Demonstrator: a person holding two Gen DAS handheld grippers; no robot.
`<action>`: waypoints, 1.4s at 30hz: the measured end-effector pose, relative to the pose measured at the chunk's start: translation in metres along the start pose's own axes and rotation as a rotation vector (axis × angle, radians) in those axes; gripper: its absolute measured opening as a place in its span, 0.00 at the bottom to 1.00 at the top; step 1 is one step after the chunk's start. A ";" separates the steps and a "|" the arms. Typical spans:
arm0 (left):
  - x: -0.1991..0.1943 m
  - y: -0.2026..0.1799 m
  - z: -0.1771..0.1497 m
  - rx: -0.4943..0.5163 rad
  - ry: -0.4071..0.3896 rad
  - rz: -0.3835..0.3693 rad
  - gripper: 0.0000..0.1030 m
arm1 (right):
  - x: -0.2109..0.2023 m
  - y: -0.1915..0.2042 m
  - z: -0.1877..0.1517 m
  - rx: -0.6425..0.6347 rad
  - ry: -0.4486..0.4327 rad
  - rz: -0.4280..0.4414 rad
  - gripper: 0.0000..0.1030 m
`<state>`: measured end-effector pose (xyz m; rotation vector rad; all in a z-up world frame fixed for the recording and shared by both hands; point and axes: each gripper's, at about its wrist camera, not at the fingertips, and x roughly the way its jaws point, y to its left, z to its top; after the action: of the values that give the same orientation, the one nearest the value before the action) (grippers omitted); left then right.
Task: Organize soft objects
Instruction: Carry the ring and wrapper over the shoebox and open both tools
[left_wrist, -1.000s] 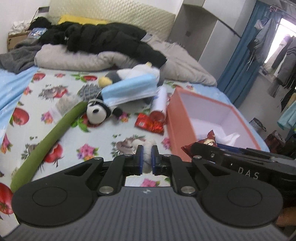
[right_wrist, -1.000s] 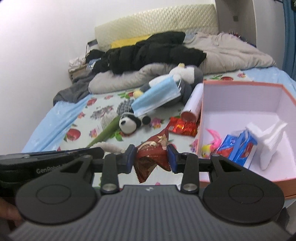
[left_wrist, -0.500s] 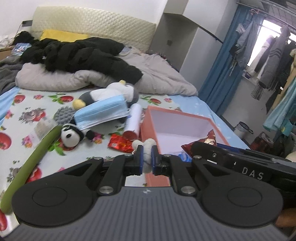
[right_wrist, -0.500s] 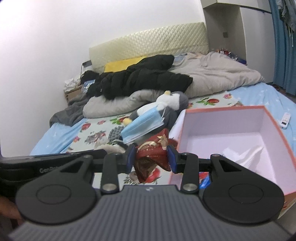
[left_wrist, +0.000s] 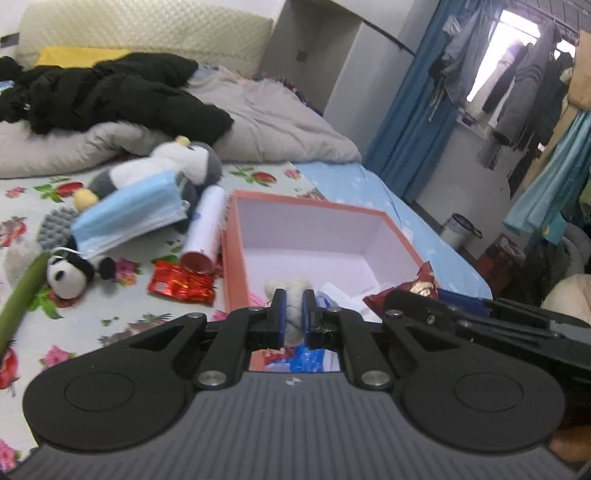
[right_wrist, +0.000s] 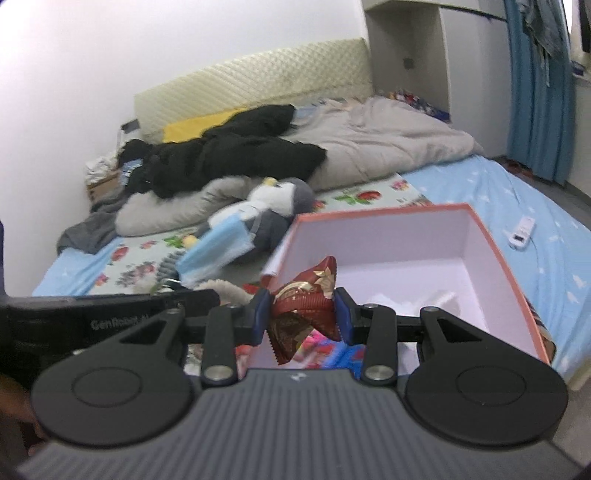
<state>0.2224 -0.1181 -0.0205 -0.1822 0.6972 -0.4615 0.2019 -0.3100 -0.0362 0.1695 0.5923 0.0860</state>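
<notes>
"GenRobot" reads in pale letters on the left gripper's black body in the right wrist view; further characters trail off, blurred. The left gripper has its jaws clamped on a small cream fluffy plush toy, held over the near edge of the open salmon-pink cardboard box on the bed. The right gripper has its jaws pinched on a crinkled dark red and gold foil snack packet, hanging above the same box's near corner. Blue printed packs lie inside, print unreadable. Left of the box on the flower-print bedsheet: a red foil wrapper, a white tube with a red end, a small panda plush, a blue face mask across a grey and white penguin plush.
</notes>
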 end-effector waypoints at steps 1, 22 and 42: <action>0.008 -0.002 0.001 0.001 0.012 -0.008 0.10 | 0.004 -0.005 -0.002 0.007 0.009 -0.009 0.40; 0.151 -0.011 -0.019 0.054 0.290 0.016 0.11 | 0.081 -0.070 -0.034 0.085 0.204 -0.049 0.40; 0.125 -0.019 -0.006 0.055 0.226 0.018 0.15 | 0.053 -0.058 -0.014 0.088 0.114 0.009 0.53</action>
<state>0.2958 -0.1931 -0.0908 -0.0721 0.9056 -0.4877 0.2401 -0.3580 -0.0873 0.2533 0.7100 0.0786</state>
